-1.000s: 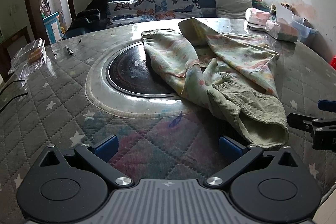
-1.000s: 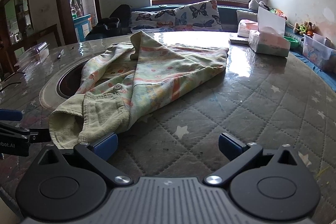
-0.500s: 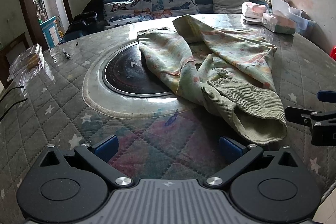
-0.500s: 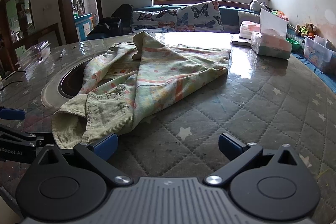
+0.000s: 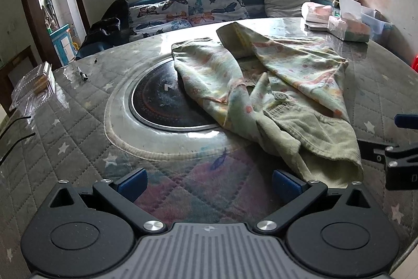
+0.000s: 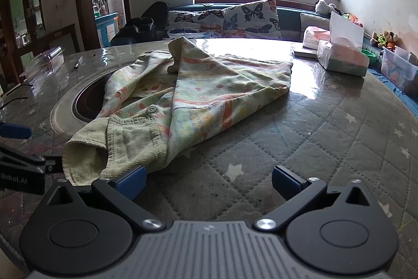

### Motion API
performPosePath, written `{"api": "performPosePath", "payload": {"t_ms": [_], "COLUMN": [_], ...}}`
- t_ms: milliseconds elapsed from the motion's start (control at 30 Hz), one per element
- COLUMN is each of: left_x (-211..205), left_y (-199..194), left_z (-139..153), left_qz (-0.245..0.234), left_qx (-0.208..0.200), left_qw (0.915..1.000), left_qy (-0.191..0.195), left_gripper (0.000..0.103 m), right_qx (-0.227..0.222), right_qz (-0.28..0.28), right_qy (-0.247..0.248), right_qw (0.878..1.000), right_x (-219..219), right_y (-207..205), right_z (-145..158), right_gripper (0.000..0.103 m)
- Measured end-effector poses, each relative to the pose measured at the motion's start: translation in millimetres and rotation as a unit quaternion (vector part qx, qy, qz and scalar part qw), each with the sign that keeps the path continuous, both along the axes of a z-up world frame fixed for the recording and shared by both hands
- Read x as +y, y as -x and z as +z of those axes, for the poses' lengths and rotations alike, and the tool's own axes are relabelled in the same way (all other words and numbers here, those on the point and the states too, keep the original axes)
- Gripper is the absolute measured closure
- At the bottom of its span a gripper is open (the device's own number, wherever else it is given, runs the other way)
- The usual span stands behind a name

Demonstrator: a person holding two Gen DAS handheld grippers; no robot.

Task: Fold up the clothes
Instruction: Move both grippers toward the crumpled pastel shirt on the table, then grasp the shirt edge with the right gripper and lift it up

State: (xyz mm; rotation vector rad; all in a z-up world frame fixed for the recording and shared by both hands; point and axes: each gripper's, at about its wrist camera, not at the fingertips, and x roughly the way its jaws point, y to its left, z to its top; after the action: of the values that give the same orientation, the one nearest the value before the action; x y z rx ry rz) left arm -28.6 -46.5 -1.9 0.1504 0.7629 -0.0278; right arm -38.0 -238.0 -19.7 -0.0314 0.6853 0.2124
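A crumpled pale-green garment [image 5: 274, 85] with pastel print, a corduroy cuff and a button lies on the round quilted table [image 5: 65, 143], partly over a dark round inset [image 5: 159, 103]. In the right wrist view the same garment [image 6: 198, 93] spreads from centre to left, its cuff nearest me. My left gripper [image 5: 209, 181] is open, just short of the cuff's near edge, nothing between its fingers. My right gripper [image 6: 209, 179] is open too, its left fingertip [image 6: 132, 179] beside the cuff. Each gripper shows at the other view's edge.
A tissue box [image 6: 342, 56] and a pink pack [image 6: 311, 37] stand at the table's far right. A clear plastic box [image 5: 34, 85] and a pen [image 5: 82, 75] lie far left. A sofa with butterfly cushions [image 5: 198, 7] runs behind the table. Black cables [image 5: 15, 132] cross the left edge.
Both grippers have edged slightly forward toward the garment's cuff and risen a little. The garment itself has not moved. Both stayed open.
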Motion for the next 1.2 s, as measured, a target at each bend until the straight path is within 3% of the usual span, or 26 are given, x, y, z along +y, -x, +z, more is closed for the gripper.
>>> {"api": "performPosePath", "payload": {"t_ms": [467,767,967,1200], "left_x": [14,1,-6,-8], "left_y": [-37,-78,-105,-126], "left_z": [20,20,15,6], "left_qz": [0.011,-0.004,-0.022,-0.038], "left_qx": [-0.017,-0.025,-0.021,-0.008], "left_qw": [0.9998,0.9995,0.999,0.998], "left_qy": [0.001,0.017,0.031,0.049], "left_gripper": [0.0,0.0,0.002,0.021], "right_qx": [-0.012,-0.021,-0.021,-0.014], "right_qz": [0.018,0.021,0.029,0.066], "right_qy": [0.017,0.022,0.016,0.01], "right_qw": [1.0,0.999,0.999,0.998], "right_x": [-3,-6,-2,24], "right_y": [-22,-71,-124,-193], "right_z": [16,31,42,46], "right_gripper": [0.0,0.001,0.01,0.027]}}
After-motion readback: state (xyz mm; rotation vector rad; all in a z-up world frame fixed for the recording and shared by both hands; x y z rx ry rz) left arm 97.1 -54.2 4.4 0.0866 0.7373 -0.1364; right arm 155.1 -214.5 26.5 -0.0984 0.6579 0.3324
